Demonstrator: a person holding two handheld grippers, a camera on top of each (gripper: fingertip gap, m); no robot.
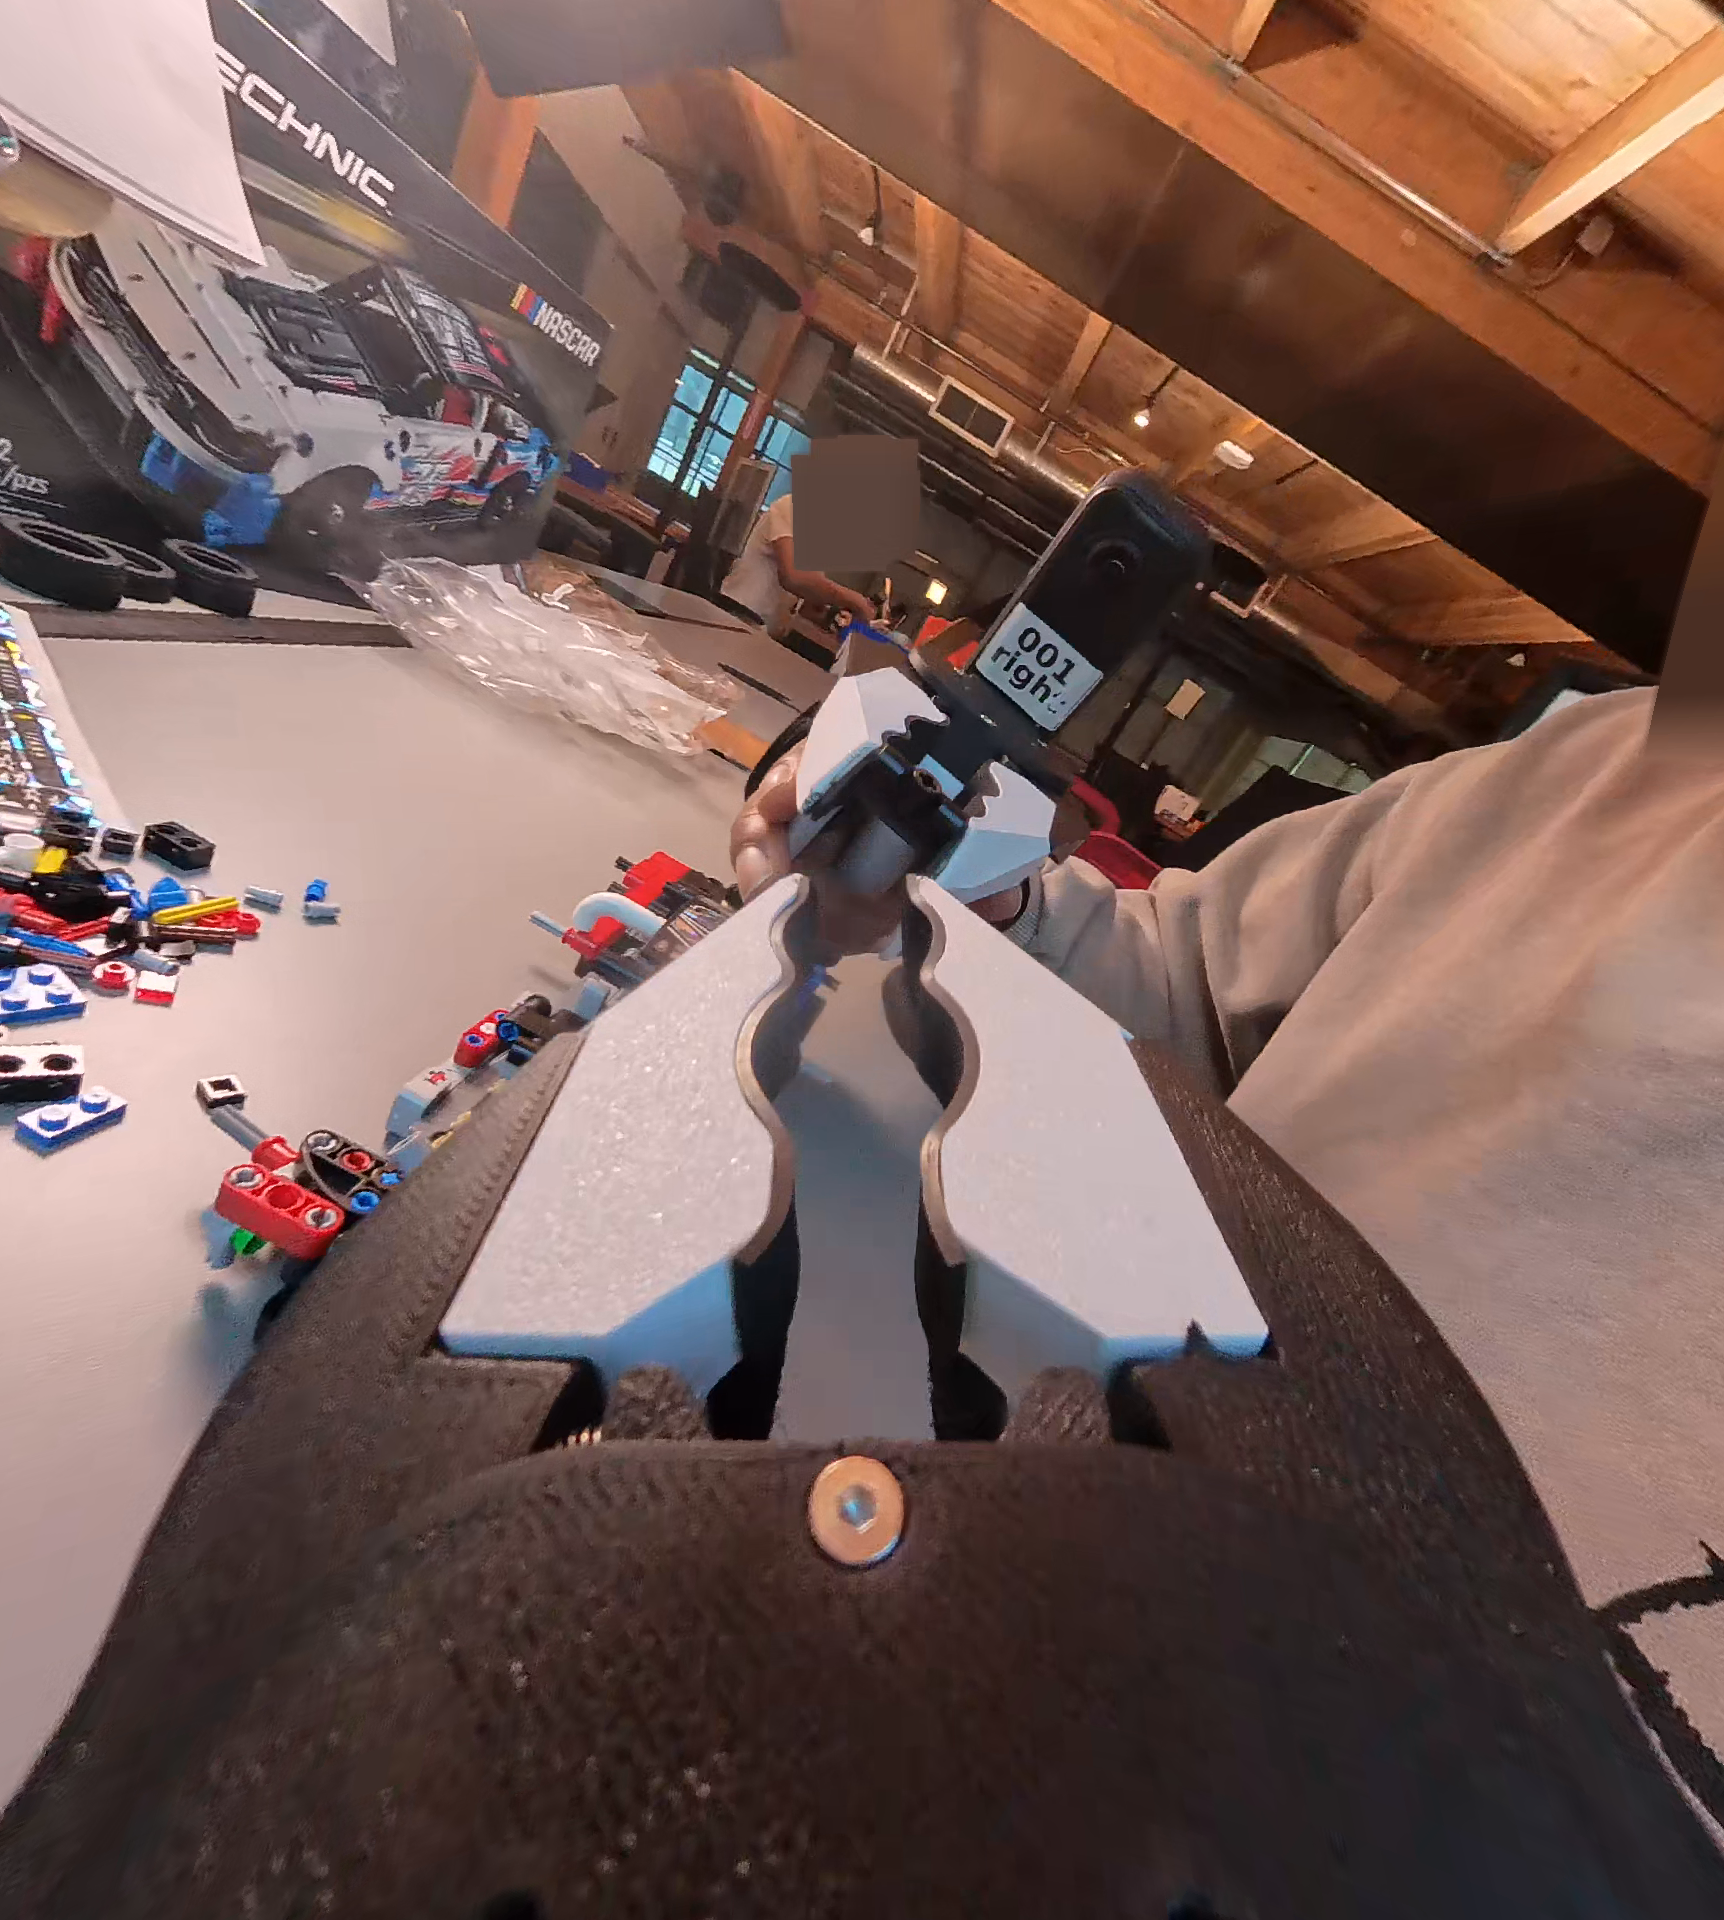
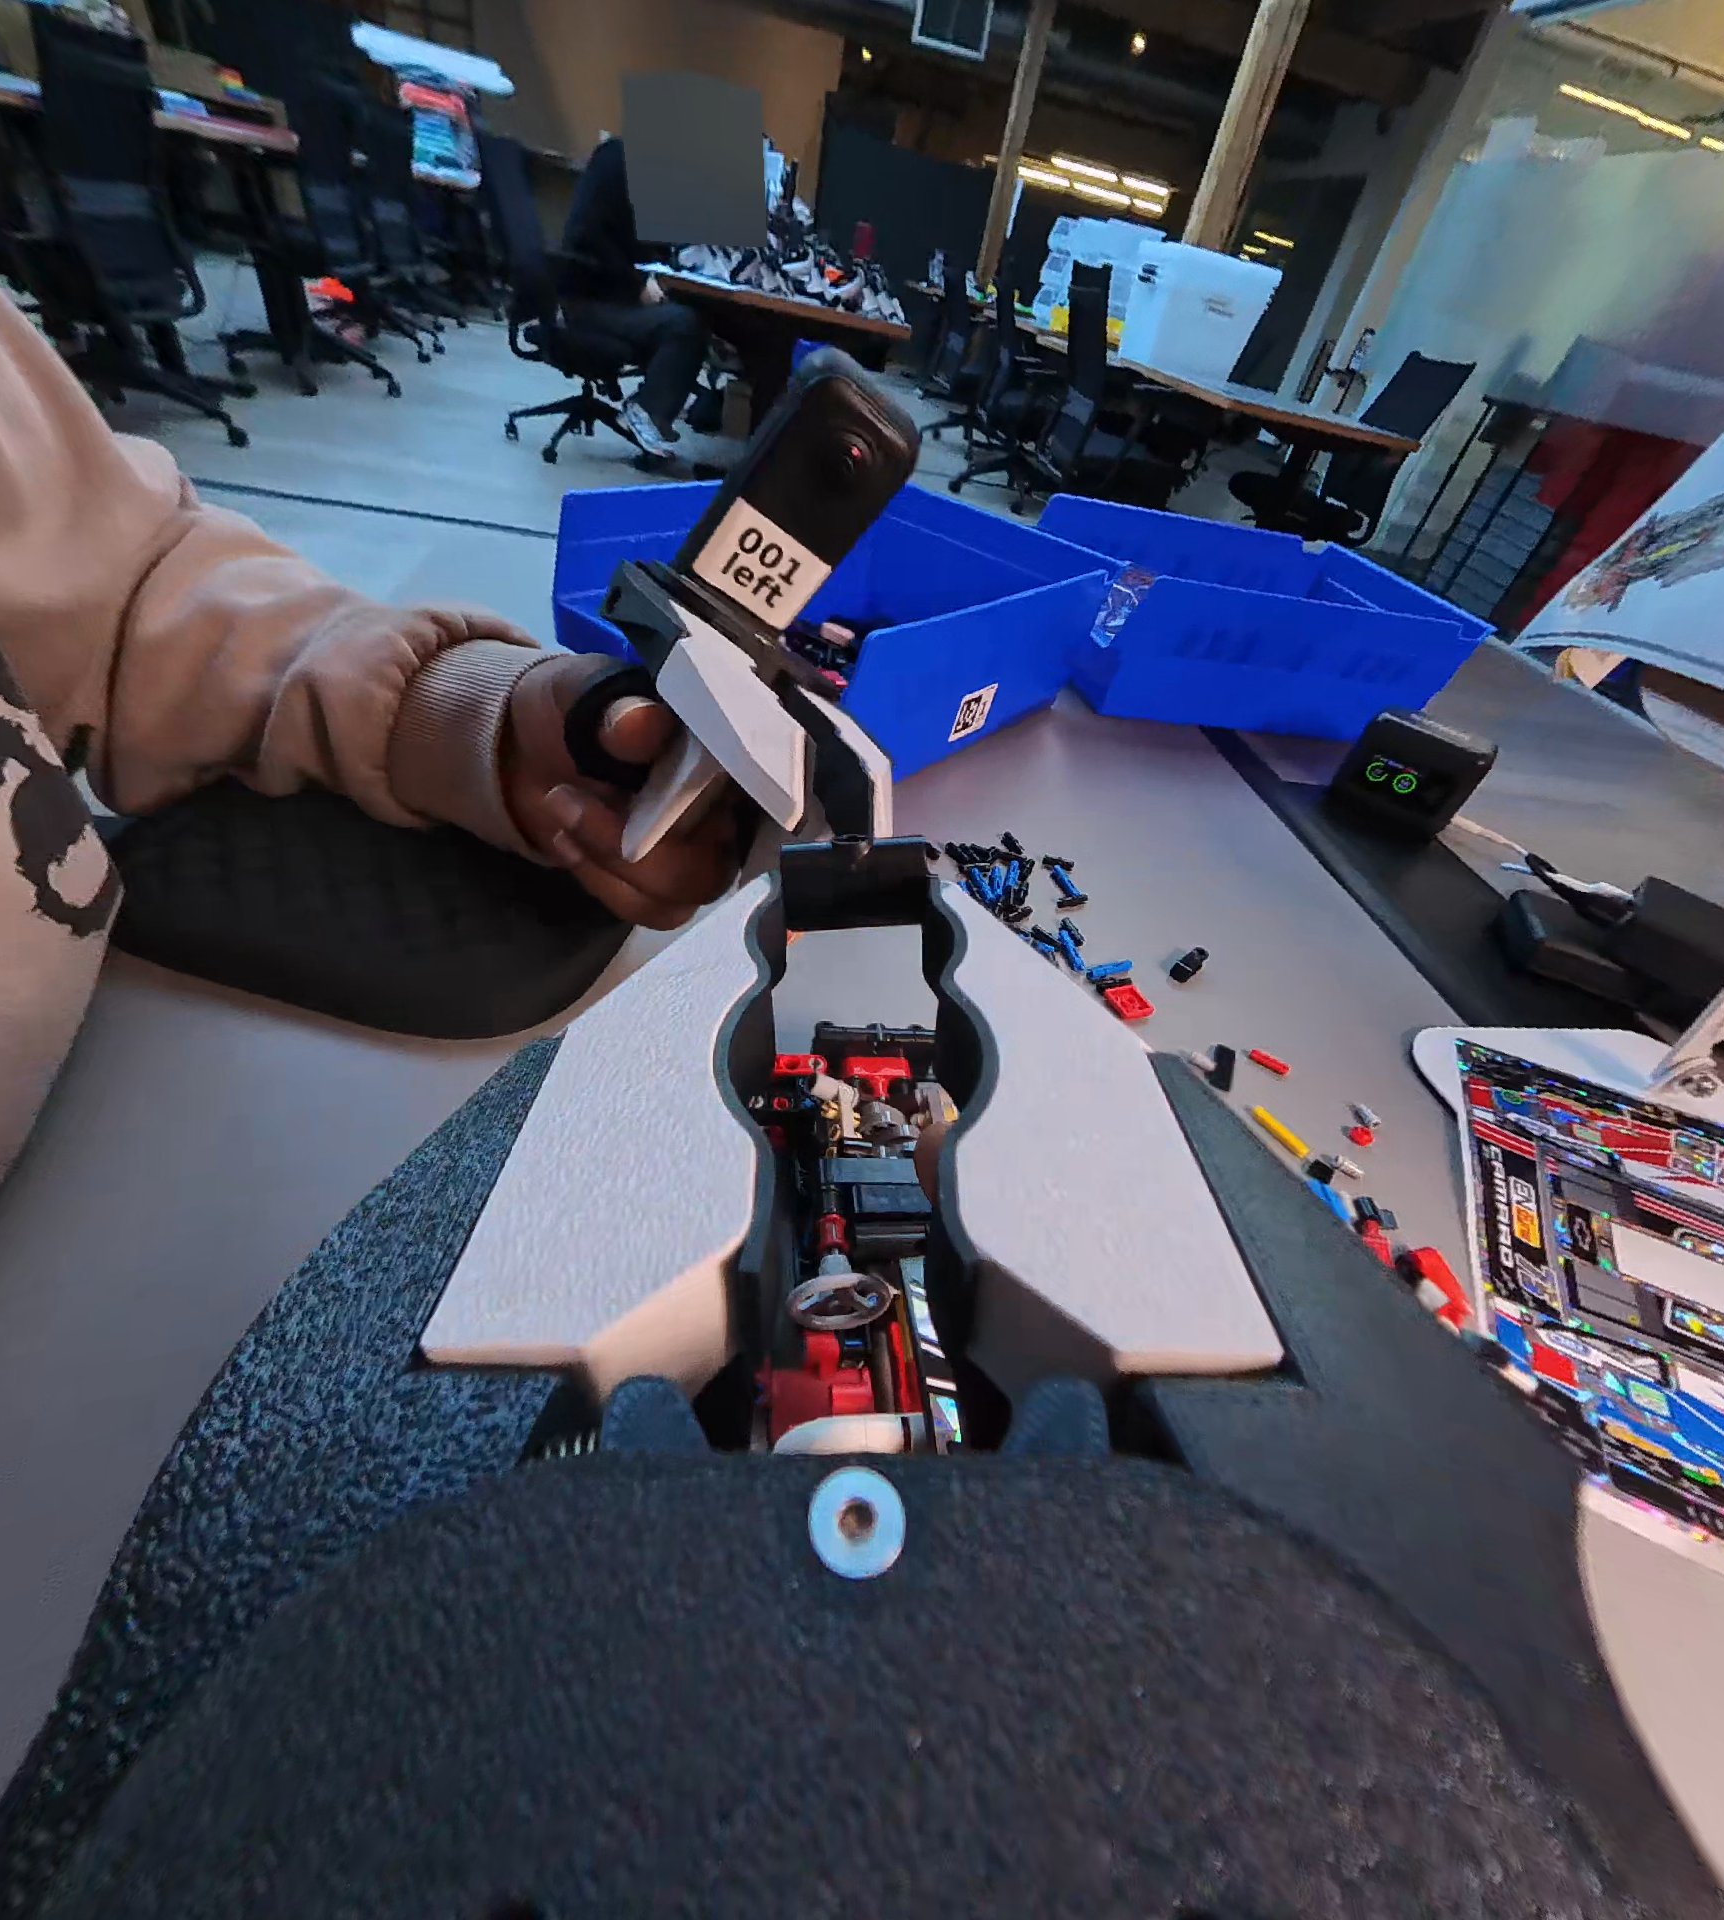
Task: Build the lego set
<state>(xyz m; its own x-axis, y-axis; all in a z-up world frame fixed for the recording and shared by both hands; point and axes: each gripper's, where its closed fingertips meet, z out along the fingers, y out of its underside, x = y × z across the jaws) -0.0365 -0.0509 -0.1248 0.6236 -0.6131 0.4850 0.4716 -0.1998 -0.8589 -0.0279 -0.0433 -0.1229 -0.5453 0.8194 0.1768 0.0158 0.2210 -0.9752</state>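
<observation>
My right gripper (image 2: 856, 904) is shut on a black frame piece (image 2: 853, 883) held across its fingertips. Below it, the partly built car (image 2: 858, 1195) with red and black parts and a grey steering wheel shows between the fingers. My left gripper (image 1: 853, 899) stands partly open, tip to tip with the right gripper (image 1: 899, 821). In the right wrist view the left gripper (image 2: 842, 831) touches the top of the frame, where a small dark stub sticks out. A small blue piece (image 1: 816, 982) shows in the left gripper's gap; I cannot tell whether it is gripped.
Loose bricks (image 1: 58, 935) lie left on the grey table, with tyres (image 1: 110, 566), the set's box (image 1: 266, 364) and a plastic bag (image 1: 546, 644) behind. Black and blue pins (image 2: 1019, 894), a sticker sheet (image 2: 1647, 1299), blue bins (image 2: 993, 623) and a black device (image 2: 1414, 769) lie right. Less than 4 cm separates the two grippers' tips.
</observation>
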